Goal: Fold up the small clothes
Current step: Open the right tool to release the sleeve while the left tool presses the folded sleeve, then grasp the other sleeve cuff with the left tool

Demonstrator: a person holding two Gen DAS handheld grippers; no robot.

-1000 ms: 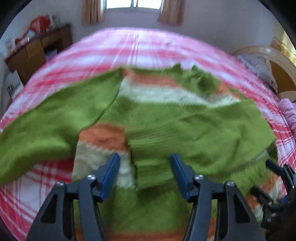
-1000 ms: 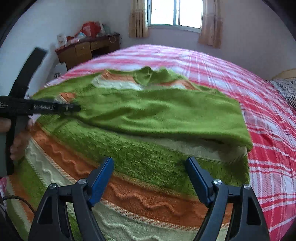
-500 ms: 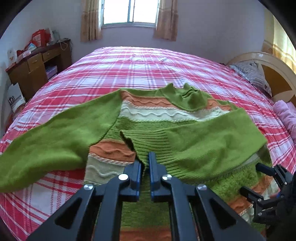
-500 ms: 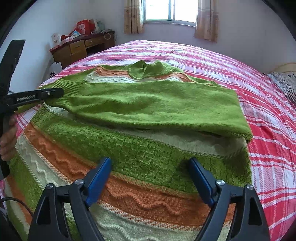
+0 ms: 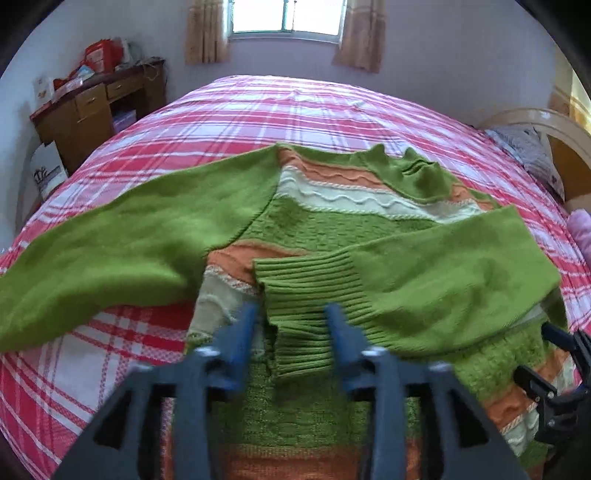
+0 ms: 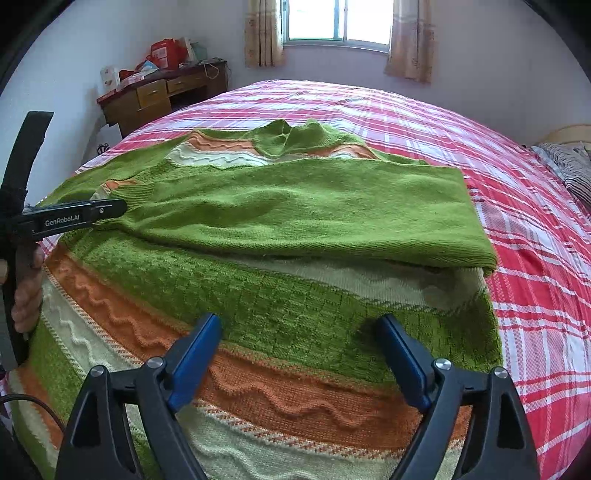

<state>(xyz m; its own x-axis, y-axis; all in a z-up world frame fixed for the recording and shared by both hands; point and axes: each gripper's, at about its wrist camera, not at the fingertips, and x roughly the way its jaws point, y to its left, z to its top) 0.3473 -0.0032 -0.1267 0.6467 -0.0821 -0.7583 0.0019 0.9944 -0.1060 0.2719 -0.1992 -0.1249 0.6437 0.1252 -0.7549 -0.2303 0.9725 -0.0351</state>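
- Since half a second ago, left gripper (image 5: 291, 325) has opened, releasing the ribbed cuff (image 5: 314, 295); it now holds nothing.
- Right gripper (image 6: 299, 358) hovers wide open, empty, over the striped sweater (image 6: 258, 306) on the plaid bed (image 6: 535, 258).
- Right sleeve (image 6: 295, 218) lies folded across; the outstretched left sleeve (image 5: 110, 243) likely needs pinching next.

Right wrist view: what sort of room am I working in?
Most likely a bedroom: the green striped knit sweater lies on a red plaid bedspread, with a curtained window and wooden desk behind.
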